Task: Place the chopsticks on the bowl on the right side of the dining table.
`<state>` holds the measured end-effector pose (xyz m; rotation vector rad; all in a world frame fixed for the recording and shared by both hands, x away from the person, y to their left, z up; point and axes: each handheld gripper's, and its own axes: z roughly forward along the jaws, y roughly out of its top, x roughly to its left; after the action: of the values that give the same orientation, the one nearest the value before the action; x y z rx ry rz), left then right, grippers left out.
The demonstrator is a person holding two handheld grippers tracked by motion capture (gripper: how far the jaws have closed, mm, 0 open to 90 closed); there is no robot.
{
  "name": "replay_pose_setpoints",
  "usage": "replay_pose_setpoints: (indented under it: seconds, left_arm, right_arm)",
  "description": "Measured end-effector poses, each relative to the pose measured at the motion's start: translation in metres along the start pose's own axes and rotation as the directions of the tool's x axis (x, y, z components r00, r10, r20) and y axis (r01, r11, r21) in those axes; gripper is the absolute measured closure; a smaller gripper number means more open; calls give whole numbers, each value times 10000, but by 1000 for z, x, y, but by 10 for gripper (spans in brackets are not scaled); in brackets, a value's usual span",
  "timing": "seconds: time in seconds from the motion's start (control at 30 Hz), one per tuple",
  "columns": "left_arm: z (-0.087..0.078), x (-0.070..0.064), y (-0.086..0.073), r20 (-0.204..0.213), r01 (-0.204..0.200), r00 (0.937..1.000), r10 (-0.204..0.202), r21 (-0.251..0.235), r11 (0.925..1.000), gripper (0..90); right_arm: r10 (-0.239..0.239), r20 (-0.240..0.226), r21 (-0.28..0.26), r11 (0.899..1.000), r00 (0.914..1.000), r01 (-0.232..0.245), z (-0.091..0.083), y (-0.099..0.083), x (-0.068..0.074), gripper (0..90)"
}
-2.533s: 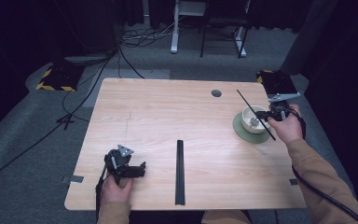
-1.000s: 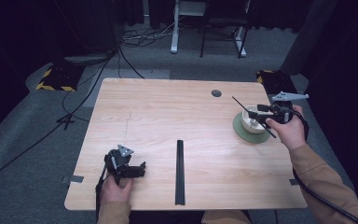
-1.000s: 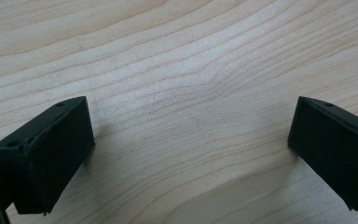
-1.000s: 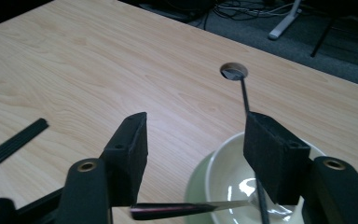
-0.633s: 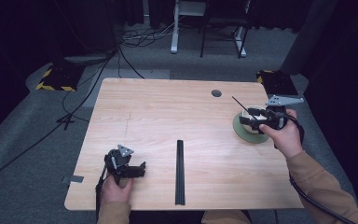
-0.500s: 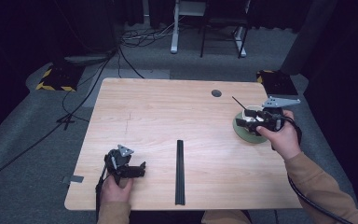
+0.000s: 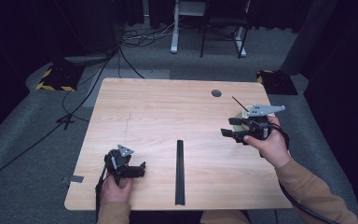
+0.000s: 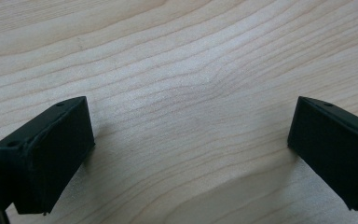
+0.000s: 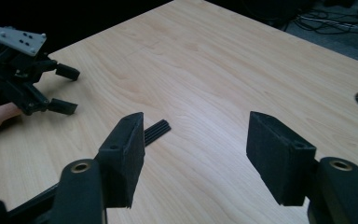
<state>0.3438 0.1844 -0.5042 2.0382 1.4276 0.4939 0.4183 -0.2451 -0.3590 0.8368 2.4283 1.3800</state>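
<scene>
since earlier, right tool (image 7: 229, 134) has left the stick (image 7: 239, 104), jaws wide, empty, pointing left.

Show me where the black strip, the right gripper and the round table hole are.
black strip (image 7: 180, 172), high view, mid-length.
right gripper (image 7: 229, 134), high view, between its fingertips.
round table hole (image 7: 216, 93), high view, its centre.

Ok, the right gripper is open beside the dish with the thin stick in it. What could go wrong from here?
1. The right gripper and its hand crowd the dish. A careless swing might flick the thin stick out, or nudge the dish toward the nearby edge of the table.
2. The black strip lies flat and low on the table, so open jaws reaching for it may push it rather than grip it.
</scene>
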Motion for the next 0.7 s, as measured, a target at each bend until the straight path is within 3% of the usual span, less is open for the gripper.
replay_pose_setpoints:
  seconds: [0.3, 0.7]
  left_arm:
    - [0, 0, 0, 15, 3, 10000, -3, -4, 10000, 5]
    - [0, 0, 0, 5, 0, 10000, 0, 1, 10000, 5]
  right_arm:
    - [-241, -652, 283, 9993, 9976, 259, 23, -2, 25, 378]
    - [-419, -1190, 436, 9979, 9920, 474, 41, -5, 50, 383]
